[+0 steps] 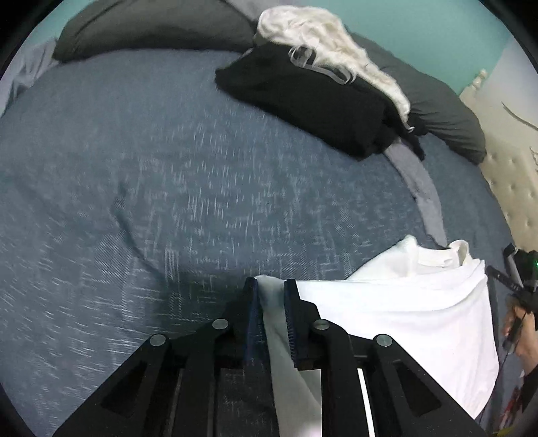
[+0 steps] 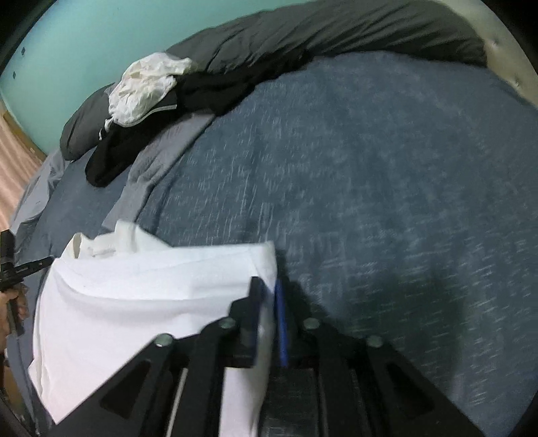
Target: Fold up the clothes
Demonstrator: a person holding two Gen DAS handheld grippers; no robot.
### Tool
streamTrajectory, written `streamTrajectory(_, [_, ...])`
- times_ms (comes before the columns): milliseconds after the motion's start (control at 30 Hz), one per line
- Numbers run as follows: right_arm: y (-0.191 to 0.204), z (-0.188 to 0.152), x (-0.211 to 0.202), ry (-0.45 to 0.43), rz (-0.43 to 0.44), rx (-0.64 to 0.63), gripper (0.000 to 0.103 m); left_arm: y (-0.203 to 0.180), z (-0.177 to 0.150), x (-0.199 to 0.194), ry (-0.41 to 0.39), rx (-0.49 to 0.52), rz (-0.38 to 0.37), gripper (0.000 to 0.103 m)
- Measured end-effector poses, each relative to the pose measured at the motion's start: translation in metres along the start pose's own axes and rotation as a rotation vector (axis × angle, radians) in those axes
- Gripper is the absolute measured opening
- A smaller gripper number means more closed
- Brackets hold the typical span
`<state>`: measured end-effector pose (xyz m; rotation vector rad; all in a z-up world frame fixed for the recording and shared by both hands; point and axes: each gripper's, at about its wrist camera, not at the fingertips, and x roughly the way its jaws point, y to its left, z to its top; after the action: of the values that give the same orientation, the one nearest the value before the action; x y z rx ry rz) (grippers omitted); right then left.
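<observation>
A folded white garment (image 1: 403,309) lies on the blue bed cover (image 1: 134,168) at the lower right of the left wrist view. Its left edge runs between the jaws of my left gripper (image 1: 271,285), which stand slightly apart and loose around the cloth. In the right wrist view the same white garment (image 2: 134,295) fills the lower left. Its right corner sits between the jaws of my right gripper (image 2: 268,285), which also stand a little apart without pinching it. The collar end (image 2: 101,242) points away from me.
A pile of black clothes (image 1: 302,97) with a crumpled white garment (image 1: 319,33) on top lies by the dark grey pillows (image 1: 151,27). A cream tufted headboard (image 1: 511,174) stands at the right. A person's hand (image 1: 524,332) shows at the right edge.
</observation>
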<state>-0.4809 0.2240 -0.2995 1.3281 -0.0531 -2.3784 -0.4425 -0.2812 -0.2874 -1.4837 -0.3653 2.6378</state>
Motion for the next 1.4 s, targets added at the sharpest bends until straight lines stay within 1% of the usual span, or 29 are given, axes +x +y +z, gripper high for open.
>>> streamTrajectory(33, [0.001,0.002,-0.006,-0.023,-0.025,-0.010,0.030,-0.003,0.002,-0.006,-0.017,0.010,0.021,0.018])
streamTrajectory(67, [0.002,0.004,-0.014,-0.052,-0.034,-0.017,0.033,-0.005,0.003,-0.010,-0.027,0.018,0.030,0.018])
streamTrajectory(167, [0.012,0.008,-0.024,-0.073,0.011,-0.050,0.033,-0.015,0.008,-0.018,-0.050,0.053,0.040,0.019])
streamTrajectory(233, [0.027,0.013,-0.024,-0.067,0.042,-0.095,0.033,-0.030,0.010,-0.019,-0.047,0.078,0.009,0.020])
streamTrajectory(367, [0.077,0.019,-0.014,-0.021,0.130,-0.238,0.033,-0.062,0.010,-0.012,-0.017,0.124,-0.038,0.020])
streamTrajectory(400, [0.091,0.018,-0.008,0.005,0.151,-0.273,0.033,-0.071,0.008,-0.008,-0.004,0.134,-0.049,0.020])
streamTrajectory(500, [0.131,0.011,0.012,0.098,0.174,-0.369,0.033,-0.090,-0.003,-0.005,0.025,0.150,-0.067,0.021])
streamTrajectory(633, [0.166,0.005,0.030,0.139,0.179,-0.451,0.033,-0.107,-0.023,-0.010,0.017,0.171,-0.123,0.021])
streamTrajectory(733, [0.183,0.007,0.040,0.153,0.189,-0.486,0.033,-0.111,-0.035,-0.015,0.003,0.169,-0.146,0.021])
streamTrajectory(800, [0.197,0.005,0.050,0.179,0.201,-0.526,0.033,-0.112,-0.043,-0.022,-0.007,0.156,-0.145,0.021])
streamTrajectory(933, [0.214,-0.002,0.060,0.204,0.180,-0.594,0.033,-0.110,-0.064,-0.040,-0.056,0.135,-0.154,0.021])
streamTrajectory(1033, [0.220,-0.006,0.068,0.211,0.167,-0.617,0.033,-0.101,-0.082,-0.050,-0.076,0.096,-0.151,0.023])
streamTrajectory(1133, [0.225,-0.009,0.072,0.202,0.152,-0.665,0.033,-0.090,-0.096,-0.061,-0.117,0.038,-0.131,0.025])
streamTrajectory(1167, [0.226,-0.012,0.071,0.197,0.149,-0.686,0.029,-0.087,-0.101,-0.064,-0.130,0.019,-0.127,0.025])
streamTrajectory(1200, [0.227,-0.014,0.071,0.195,0.156,-0.704,0.022,-0.085,-0.106,-0.067,-0.135,0.009,-0.128,0.025])
streamTrajectory(1233, [0.229,-0.016,0.071,0.196,0.164,-0.717,0.019,-0.084,-0.110,-0.070,-0.139,0.000,-0.128,0.025])
streamTrajectory(1300, [0.231,-0.020,0.070,0.193,0.172,-0.745,0.008,-0.084,-0.117,-0.073,-0.140,-0.003,-0.130,0.025])
streamTrajectory(1400, [0.236,-0.024,0.071,0.189,0.170,-0.776,0.003,-0.087,-0.127,-0.077,-0.137,0.000,-0.142,0.025])
